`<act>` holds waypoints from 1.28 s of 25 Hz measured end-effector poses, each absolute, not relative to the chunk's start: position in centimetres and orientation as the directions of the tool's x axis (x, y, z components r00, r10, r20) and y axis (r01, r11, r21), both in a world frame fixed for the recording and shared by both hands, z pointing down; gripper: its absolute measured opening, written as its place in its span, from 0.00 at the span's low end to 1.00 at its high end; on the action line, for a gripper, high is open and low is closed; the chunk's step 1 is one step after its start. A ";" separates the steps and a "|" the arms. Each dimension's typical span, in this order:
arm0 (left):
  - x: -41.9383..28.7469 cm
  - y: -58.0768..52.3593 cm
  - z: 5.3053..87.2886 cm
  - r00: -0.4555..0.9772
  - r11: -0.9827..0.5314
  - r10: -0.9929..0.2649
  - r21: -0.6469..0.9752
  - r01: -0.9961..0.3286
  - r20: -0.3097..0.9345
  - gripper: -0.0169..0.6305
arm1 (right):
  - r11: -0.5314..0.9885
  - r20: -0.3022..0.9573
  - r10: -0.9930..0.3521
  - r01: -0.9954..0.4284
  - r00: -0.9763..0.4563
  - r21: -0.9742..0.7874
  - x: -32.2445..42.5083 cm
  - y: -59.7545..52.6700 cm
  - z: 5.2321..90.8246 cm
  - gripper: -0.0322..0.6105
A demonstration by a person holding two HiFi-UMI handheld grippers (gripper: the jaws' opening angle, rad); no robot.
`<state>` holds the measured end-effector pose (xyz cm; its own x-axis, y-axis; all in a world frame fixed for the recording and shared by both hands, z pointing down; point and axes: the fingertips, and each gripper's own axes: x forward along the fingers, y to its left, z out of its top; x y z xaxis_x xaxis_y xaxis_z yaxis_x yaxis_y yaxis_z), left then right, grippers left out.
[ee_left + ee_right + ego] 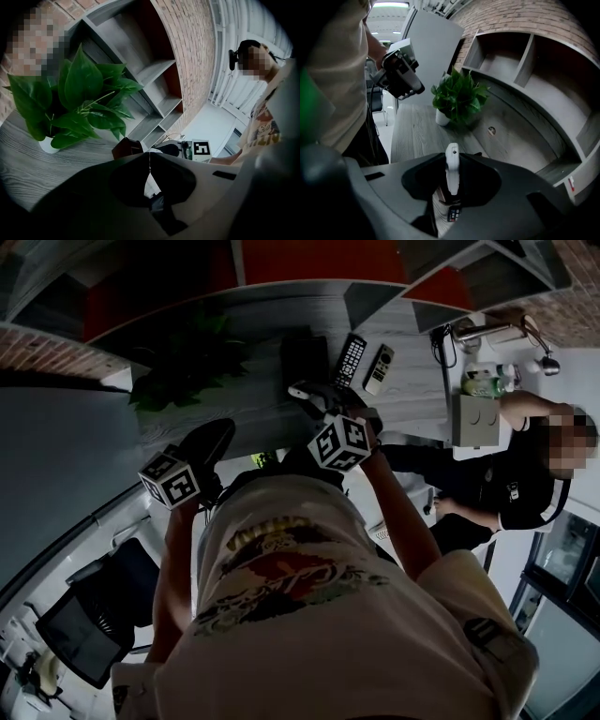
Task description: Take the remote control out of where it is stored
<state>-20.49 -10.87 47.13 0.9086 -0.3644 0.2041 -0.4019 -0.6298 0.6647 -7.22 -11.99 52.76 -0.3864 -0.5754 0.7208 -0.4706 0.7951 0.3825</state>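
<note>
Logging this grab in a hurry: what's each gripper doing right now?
Left gripper: closed, fingers together, holding nothing.
Right gripper: closed on the white remote control.

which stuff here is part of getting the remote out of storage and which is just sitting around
Job: slim white remote control, clamped in the right gripper; dark brown storage box.

Lying about: black button-covered remote and second white remote flat on the grey wooden table; green potted plant; shut, empty left gripper.

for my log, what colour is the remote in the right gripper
White remote, clearest in right gripper view.
</note>
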 end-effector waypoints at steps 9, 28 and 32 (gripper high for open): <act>-22.2 -10.4 47.3 0.902 -0.604 -0.399 0.693 -0.394 0.165 0.04 | 0.706 0.577 -0.706 -0.339 -0.411 0.622 -8.5 -12.0 45.3 0.21; -29.0 -6.9 50.8 0.803 -0.429 -0.545 0.743 -0.513 0.240 0.04 | 0.762 0.607 -0.604 -0.150 -0.516 0.630 -14.5 -11.5 48.5 0.21; -30.4 -5.9 51.3 0.768 -0.393 -0.569 0.724 -0.567 0.293 0.04 | 0.775 0.612 -0.574 -0.121 -0.543 0.620 -16.3 -11.7 50.2 0.21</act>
